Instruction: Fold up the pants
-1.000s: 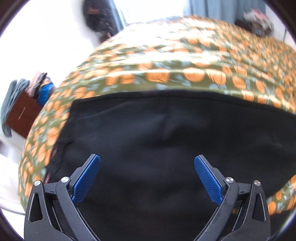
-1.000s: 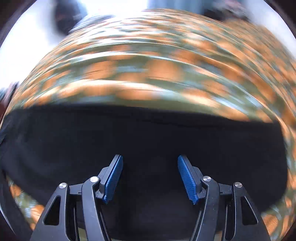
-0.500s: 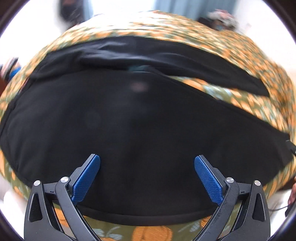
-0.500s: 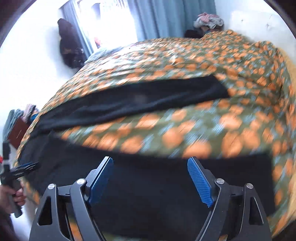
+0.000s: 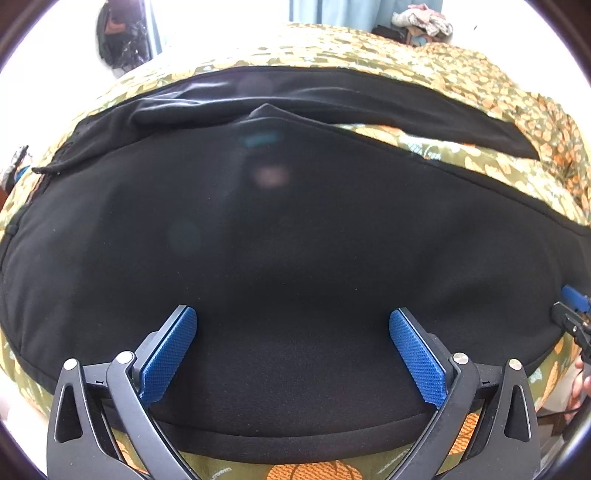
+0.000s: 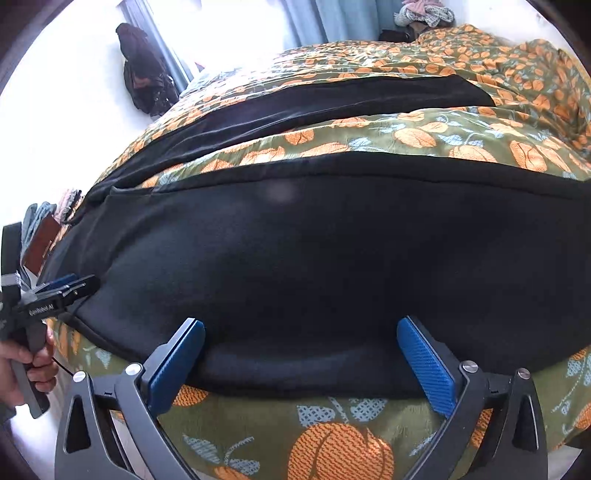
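Note:
Black pants (image 5: 295, 229) lie spread flat on a bed with an olive and orange pumpkin-print cover (image 5: 436, 66). The two legs part into a V, one near and one far (image 6: 332, 99). My left gripper (image 5: 291, 350) is open and empty, hovering over the near leg close to its front edge. My right gripper (image 6: 301, 358) is open and empty over the same leg (image 6: 332, 258), further along it. The left gripper also shows at the left edge of the right wrist view (image 6: 62, 290), and the right gripper's tip shows at the right edge of the left wrist view (image 5: 572, 306).
The bed's near edge runs just below both grippers (image 6: 332, 443). A dark bag (image 6: 146, 74) hangs on the white wall by blue curtains (image 6: 314, 18). A pile of clothes (image 6: 424, 13) sits beyond the bed's far end. A brown cabinet with clothes (image 6: 40, 240) stands left.
Both grippers have pulled back and up from the cloth toward the bed's near edge, so the whole pants now show. The right gripper's fingers have spread wider. Nothing is held.

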Demonstrator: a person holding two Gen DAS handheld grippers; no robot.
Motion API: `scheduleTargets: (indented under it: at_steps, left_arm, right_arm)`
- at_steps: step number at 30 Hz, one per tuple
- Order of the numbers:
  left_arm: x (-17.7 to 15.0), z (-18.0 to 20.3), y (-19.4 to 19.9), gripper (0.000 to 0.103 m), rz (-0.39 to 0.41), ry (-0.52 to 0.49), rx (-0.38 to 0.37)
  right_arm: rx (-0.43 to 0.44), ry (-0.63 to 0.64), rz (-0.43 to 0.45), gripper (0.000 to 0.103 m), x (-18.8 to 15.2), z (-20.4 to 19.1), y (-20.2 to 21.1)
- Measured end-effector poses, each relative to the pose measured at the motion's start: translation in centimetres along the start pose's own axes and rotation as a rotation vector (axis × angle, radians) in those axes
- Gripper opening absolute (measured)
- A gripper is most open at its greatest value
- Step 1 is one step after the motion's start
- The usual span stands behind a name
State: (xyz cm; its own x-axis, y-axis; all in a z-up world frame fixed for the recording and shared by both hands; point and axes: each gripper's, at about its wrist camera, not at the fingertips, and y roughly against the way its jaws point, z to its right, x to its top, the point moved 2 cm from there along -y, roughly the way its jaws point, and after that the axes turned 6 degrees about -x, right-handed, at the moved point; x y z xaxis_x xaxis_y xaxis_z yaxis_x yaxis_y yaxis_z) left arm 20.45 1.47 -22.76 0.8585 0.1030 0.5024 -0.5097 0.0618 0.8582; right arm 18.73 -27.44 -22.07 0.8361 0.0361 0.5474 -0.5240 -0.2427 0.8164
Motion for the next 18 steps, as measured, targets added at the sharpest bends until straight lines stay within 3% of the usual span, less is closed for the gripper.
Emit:
scheduleTargets:
  at_steps: [5,18]
  left_arm:
    - [0.5,0.6,-0.7,0.103,-0.045,0.01,0.007]
    - [0.5,1.2,-1.2,0.102,-0.054,-0.014,0.036]
  right_arm:
    - [-0.017,0.014,0.006,0.103,0.0,-0.3,-0.3]
    - [-0.072,0.041,0.016,0.103,-0.2,-0.7,-0.7]
